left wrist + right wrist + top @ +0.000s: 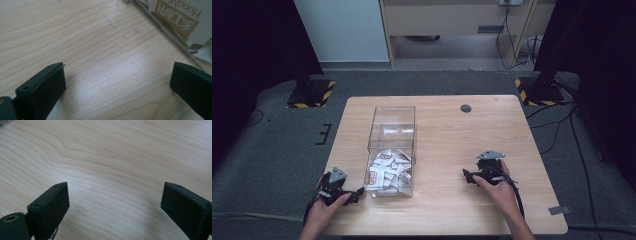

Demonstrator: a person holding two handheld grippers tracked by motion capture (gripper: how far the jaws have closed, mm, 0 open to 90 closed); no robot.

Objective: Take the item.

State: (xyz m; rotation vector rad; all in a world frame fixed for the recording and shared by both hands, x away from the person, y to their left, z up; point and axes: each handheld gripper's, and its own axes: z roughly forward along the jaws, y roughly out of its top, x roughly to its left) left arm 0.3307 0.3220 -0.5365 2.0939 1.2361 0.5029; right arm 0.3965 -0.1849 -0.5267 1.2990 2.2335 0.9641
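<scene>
Both grippers rest low on the wooden table [447, 125], flanking a clear box [392, 145] of white packets [388, 170].

The left gripper [357, 192], jaws spread wide with nothing between them, sits just beside the box's near left corner; in the left gripper view the box wall and a printed packet [175, 15] lie just past its jaws. The right gripper [468, 176], likewise released and empty, lies well apart from the box's right wall, bare wood between and ahead of its jaws. The table's near edge runs close behind both hands.
</scene>
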